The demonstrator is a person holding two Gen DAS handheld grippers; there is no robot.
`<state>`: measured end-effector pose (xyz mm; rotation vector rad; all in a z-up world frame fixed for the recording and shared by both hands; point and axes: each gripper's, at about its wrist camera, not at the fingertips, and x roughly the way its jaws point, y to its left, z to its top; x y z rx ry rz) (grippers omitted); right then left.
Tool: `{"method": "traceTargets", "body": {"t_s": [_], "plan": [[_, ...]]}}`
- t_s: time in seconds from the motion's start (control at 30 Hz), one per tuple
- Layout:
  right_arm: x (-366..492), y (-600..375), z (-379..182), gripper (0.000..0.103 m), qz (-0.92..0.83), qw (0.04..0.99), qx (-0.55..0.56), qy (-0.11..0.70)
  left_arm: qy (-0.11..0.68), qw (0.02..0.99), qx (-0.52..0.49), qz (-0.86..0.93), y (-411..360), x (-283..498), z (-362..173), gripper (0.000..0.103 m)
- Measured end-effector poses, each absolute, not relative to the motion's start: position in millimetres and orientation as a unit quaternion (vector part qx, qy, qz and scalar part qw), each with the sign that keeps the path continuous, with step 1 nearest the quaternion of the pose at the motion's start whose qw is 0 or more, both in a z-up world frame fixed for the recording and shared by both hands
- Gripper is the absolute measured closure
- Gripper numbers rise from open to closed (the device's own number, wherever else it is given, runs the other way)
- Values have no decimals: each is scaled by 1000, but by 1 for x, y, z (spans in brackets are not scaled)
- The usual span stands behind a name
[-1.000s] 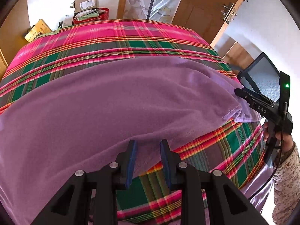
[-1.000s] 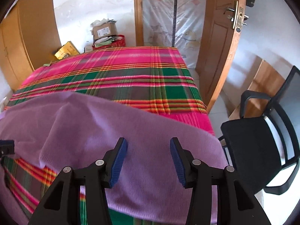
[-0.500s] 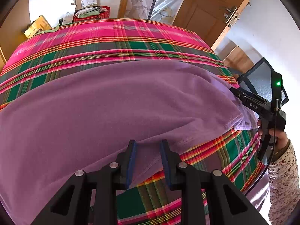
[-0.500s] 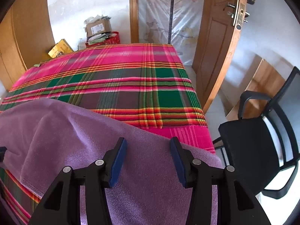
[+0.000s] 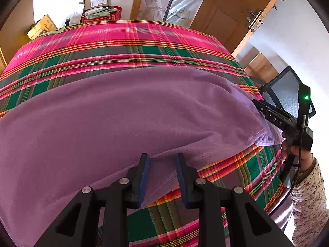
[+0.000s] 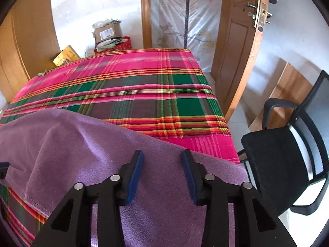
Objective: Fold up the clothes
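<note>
A soft purple knitted garment point(image 5: 127, 119) is spread across the near end of a bed covered with a pink, green and grey plaid blanket point(image 5: 131, 47); its stitched hem runs along the near side, towards the bed's near edge, while the far half of the blanket is left bare. The cloth is judged to be light, limp and slightly fuzzy — it will drape and sag wherever it is not supported, and it is unlikely to slip between rubber pads. The hem and the corners are judged the best places to be taken hold of, since a double layer there gives the pads something to bite.

The left gripper point(image 5: 162, 160) is seen part open, its blue pads straddling a raised fold of the hem without visibly pinching it. The right gripper point(image 6: 161, 158) is closing over the garment's right-hand portion, near the bed's right edge; cloth lies between and beneath its pads, yet no pinch is seen.

The letters "DAS" point(image 5: 277, 121) can be read on the body of the right gripper. A printed label is visible on a brown cardboard box point(image 6: 107, 32) beyond the bed's far end — its text is too small to be read.
</note>
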<state>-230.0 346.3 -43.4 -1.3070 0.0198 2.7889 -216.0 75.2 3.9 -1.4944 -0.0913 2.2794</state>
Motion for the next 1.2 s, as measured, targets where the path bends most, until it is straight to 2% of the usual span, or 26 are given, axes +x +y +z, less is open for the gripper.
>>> {"method": "traceTargets", "body": {"t_s": [0.03, 0.07, 0.17, 0.67, 1.0, 1.2], "plan": [[-230, 344, -43, 75, 906, 24, -423, 5, -32, 206, -536, 818, 75, -216, 4, 76], [-229, 341, -43, 86, 906, 17, -423, 2, -31, 205, -535, 819, 76, -215, 4, 75], [-228, 332, -43, 98, 906, 11, -422, -15, -32, 205, -534, 820, 76, -215, 4, 75], [-244, 340, -23, 100, 920, 46, -387, -34, -47, 212, -537, 815, 71, -216, 6, 75], [-290, 337, -39, 99, 900, 30, -425, -94, -39, 217, -541, 812, 74, -216, 5, 75], [-273, 369, -27, 91, 909, 5, -416, -19, -35, 220, -539, 812, 76, -214, 5, 75]]}}
